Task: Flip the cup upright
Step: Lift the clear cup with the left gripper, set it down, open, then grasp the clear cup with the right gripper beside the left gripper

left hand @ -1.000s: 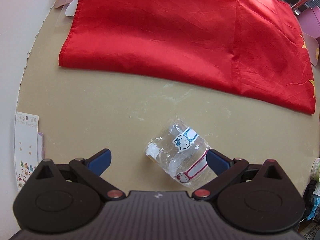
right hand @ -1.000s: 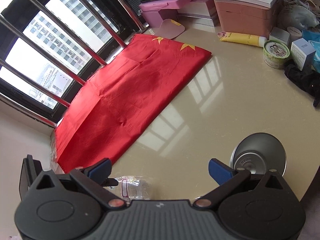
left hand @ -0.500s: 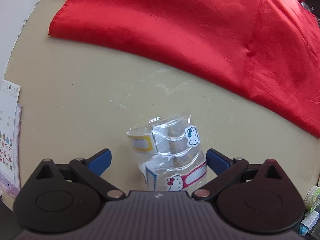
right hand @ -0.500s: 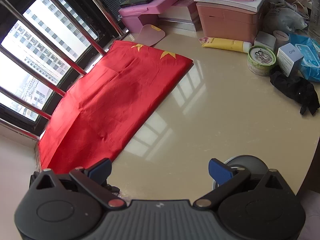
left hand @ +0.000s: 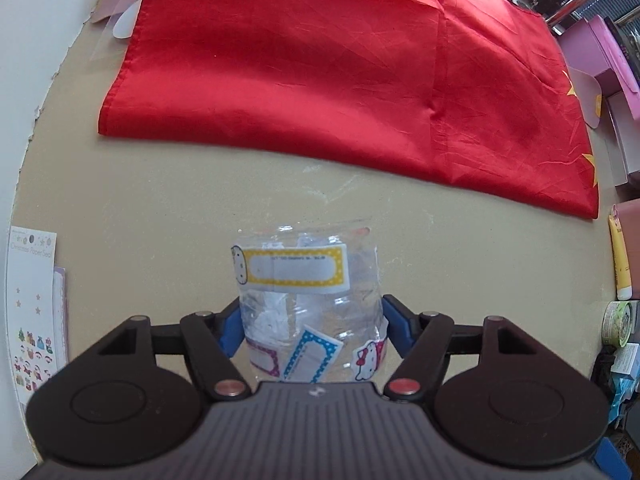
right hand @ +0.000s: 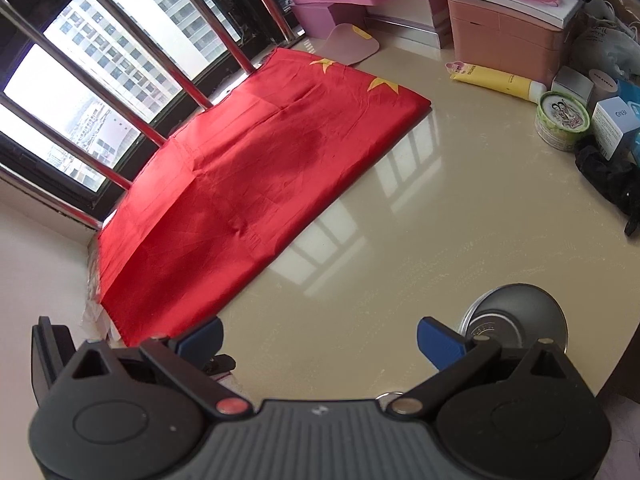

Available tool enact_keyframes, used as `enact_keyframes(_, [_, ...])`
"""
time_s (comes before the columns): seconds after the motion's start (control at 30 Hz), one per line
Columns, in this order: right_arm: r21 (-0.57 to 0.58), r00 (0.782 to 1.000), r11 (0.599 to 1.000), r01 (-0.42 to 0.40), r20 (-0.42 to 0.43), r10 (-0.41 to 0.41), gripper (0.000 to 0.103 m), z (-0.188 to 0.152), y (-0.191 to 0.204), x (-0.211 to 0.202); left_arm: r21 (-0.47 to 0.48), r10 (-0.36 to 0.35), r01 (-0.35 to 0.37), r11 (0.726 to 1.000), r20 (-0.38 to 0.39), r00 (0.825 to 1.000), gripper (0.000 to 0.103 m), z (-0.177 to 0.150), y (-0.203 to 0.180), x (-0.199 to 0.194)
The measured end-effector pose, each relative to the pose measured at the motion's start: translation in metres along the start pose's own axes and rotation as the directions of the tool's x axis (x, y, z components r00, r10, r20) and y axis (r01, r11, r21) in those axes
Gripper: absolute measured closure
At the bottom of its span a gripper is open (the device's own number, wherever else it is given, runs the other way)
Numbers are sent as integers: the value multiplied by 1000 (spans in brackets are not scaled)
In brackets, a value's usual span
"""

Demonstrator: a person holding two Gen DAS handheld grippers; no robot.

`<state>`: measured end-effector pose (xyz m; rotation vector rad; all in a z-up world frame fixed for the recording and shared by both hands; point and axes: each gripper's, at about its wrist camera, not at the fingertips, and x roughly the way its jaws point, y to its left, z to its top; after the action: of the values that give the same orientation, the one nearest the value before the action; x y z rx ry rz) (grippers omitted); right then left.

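Observation:
A clear plastic cup (left hand: 308, 304) with cartoon cat stickers and coloured label stickers stands between the blue pads of my left gripper (left hand: 312, 330). The pads press its lower sides and the jaws are closed on it. The cup looks upright with its rim toward the top of the view. Whether its base touches the beige table (left hand: 160, 208) is hidden by the gripper body. My right gripper (right hand: 320, 338) is open and empty above the table. An upturned metal cup (right hand: 516, 322) sits just beyond its right fingertip (right hand: 438, 342).
A red flag (left hand: 320, 80) covers the far table and shows in the right wrist view (right hand: 248, 176). A sticker sheet (left hand: 32, 304) lies at the left edge. Boxes, a yellow tube (right hand: 496, 80), a round tin (right hand: 562, 120) and black cloth (right hand: 608, 180) crowd the right side.
The cup lay on its side between open left jaws. It has turned upright and the left jaws have closed on it. The right gripper's view shifted slightly; it stayed open.

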<state>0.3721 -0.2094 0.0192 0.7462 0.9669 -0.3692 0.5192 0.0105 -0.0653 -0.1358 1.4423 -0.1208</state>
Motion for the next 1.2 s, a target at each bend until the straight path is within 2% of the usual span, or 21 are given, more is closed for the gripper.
enact_keyframes(0.07, [-76, 1000, 997, -18, -8, 17, 0, -8, 7, -7, 87, 25, -26, 996, 11, 1000, 33, -17, 7, -11])
enact_keyframes(0.13, [-145, 1000, 989, -31, -10, 30, 0, -15, 14, -13, 180, 80, -83, 980, 21, 997, 32, -41, 15, -17])
enact_keyframes(0.2, [-204, 999, 978, -49, -12, 48, 0, -23, 18, -19, 234, 126, -124, 964, 6, 992, 32, -68, 24, -14])
enact_keyframes(0.33, [-330, 997, 941, -76, -20, 73, 0, -36, 31, -26, 282, 177, -152, 947, -66, 982, 32, -122, 45, 2])
enact_keyframes(0.43, [-411, 997, 908, -83, -29, 78, 0, -43, 38, -32, 288, 188, -154, 945, -97, 977, 32, -148, 49, 16])
enact_keyframes(0.63, [-483, 997, 872, -82, -36, 73, 0, -47, 39, -40, 268, 153, -123, 956, -95, 984, 26, -162, 37, 23])
enact_keyframes(0.7, [-504, 996, 859, -84, -38, 75, 0, -47, 39, -41, 247, 139, -116, 962, -77, 987, 8, -164, 33, 22])
enact_keyframes(0.8, [-526, 996, 845, -94, -43, 84, 0, -46, 39, -41, 187, 82, -71, 980, -50, 995, 3, -170, 38, 11])
enact_keyframes(0.93, [-557, 993, 822, -117, -51, 107, 0, -49, 41, -45, 139, 72, -73, 988, 17, 997, 2, -174, 47, -18])
enact_keyframes(1.03, [-593, 989, 792, -147, -65, 135, 0, -55, 49, -51, 77, 77, -84, 993, 86, 993, 2, -182, 64, -53])
enact_keyframes(1.1, [-629, 984, 758, -173, -87, 153, 0, -64, 58, -53, 50, 82, -89, 995, 135, 987, 1, -191, 76, -76])
enact_keyframes(1.2, [-679, 977, 702, -213, -129, 172, 0, -82, 73, -54, 11, 141, -147, 989, 206, 968, 1, -206, 100, -105])
